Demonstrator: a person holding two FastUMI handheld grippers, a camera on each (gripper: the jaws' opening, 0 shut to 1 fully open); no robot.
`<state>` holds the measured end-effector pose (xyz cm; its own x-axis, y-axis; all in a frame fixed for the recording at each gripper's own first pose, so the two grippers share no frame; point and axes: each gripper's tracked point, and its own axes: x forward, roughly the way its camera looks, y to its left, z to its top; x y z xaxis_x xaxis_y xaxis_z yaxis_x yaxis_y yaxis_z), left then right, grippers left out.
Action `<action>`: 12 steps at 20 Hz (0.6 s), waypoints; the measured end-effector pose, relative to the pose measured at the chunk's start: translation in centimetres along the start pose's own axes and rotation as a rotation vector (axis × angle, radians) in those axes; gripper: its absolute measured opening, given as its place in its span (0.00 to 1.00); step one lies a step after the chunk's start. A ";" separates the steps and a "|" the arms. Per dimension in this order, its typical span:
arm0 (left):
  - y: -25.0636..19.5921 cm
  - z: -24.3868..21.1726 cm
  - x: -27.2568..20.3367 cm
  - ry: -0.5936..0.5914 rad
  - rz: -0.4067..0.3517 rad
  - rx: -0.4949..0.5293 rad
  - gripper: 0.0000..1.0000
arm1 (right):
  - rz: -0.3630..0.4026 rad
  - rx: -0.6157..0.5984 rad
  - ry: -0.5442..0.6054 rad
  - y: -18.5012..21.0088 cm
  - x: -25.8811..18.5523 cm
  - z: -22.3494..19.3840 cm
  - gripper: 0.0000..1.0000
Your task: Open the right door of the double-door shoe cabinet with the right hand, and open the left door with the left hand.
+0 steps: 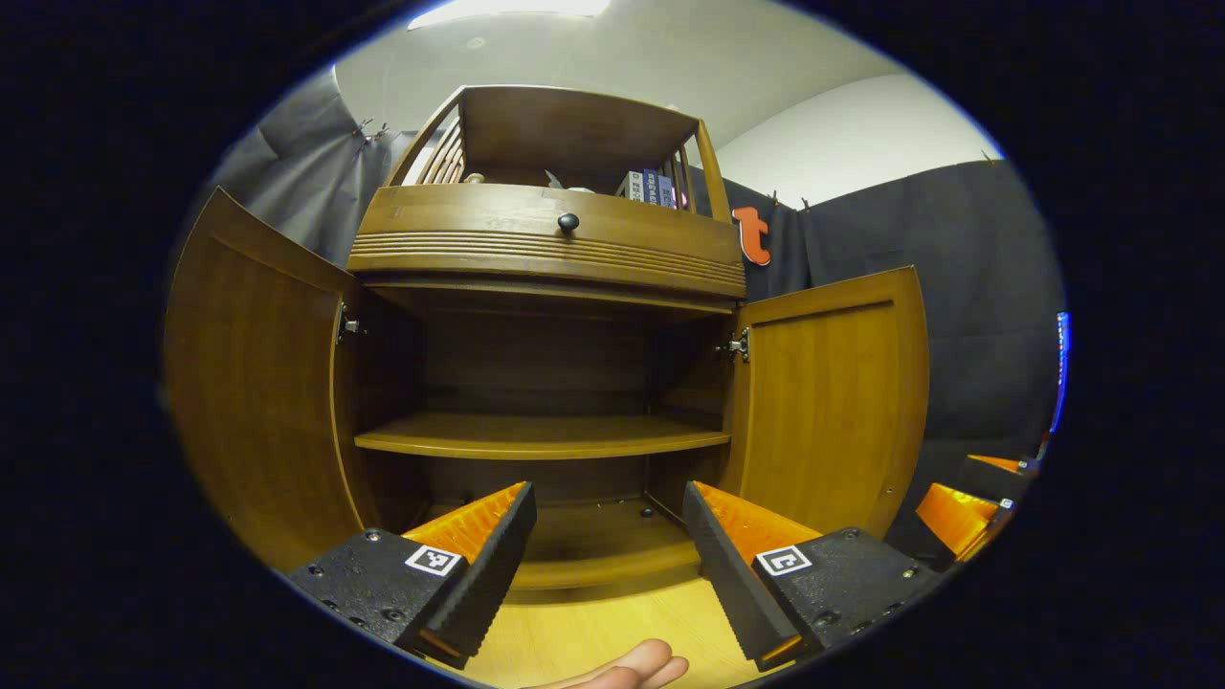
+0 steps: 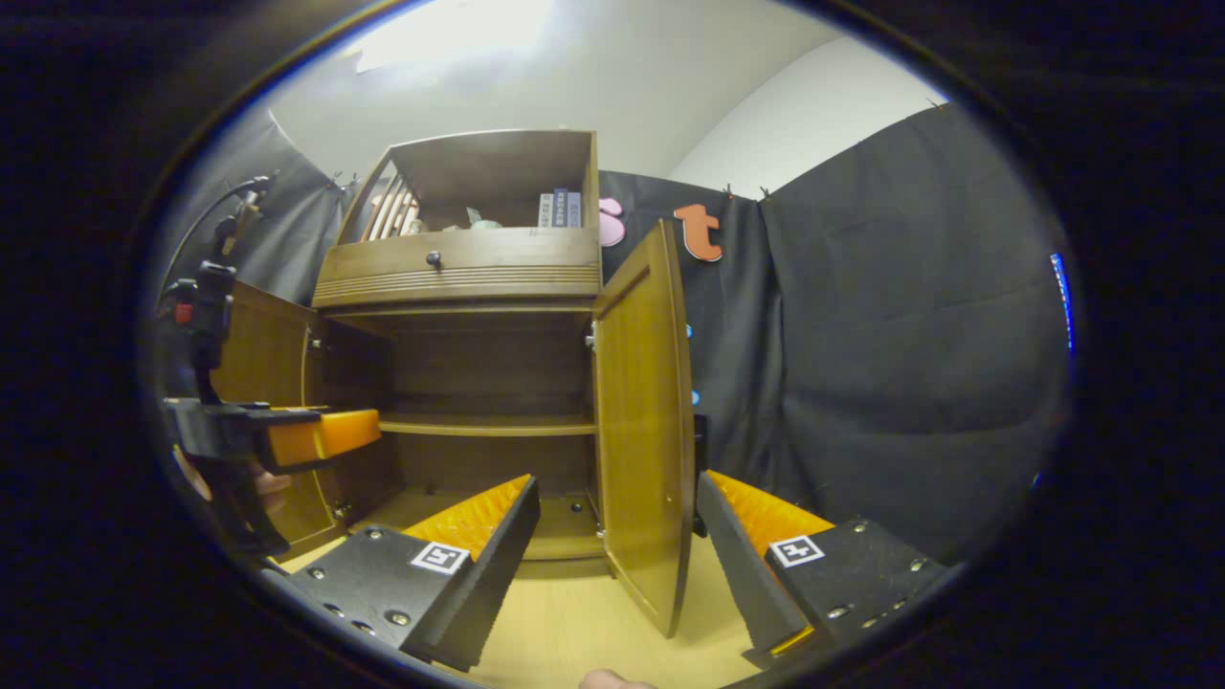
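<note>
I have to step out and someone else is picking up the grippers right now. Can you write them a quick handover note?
Left gripper: open, holding nothing, facing the inside of the shoe cabinet.
Right gripper: open, holding nothing; the free edge of the right door stands between its fingers, not clamped.
Left door: swung wide open.
Right door: swung out as well.
Shelf inside is bare.
Done: both doors open.
Left: nothing but to draw both grippers back.
</note>
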<state>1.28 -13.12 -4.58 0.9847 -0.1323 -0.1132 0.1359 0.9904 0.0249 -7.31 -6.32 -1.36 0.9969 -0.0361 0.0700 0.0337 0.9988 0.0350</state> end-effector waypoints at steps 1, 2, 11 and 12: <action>-0.1 0.0 0.3 -0.016 -0.001 -0.002 0.96 | 0.019 0.019 -0.003 0.7 0.1 0.0 0.98; -0.3 -0.1 0.5 -0.015 -0.010 -0.011 0.96 | 0.043 0.041 -0.002 1.6 0.1 0.0 0.98; 1.4 -0.1 -1.7 -0.023 0.049 0.049 0.92 | 0.042 -0.034 0.061 6.2 0.4 -2.9 0.99; 1.5 0.1 -1.9 -0.032 0.056 0.055 0.96 | 0.035 -0.038 0.072 6.2 0.5 -3.2 0.99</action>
<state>-0.38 -11.40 -4.24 0.9938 -0.0785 -0.0783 0.0851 0.9928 0.0846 -6.35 -0.06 -4.29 1.0000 -0.0004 -0.0011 0.0004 1.0000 -0.0044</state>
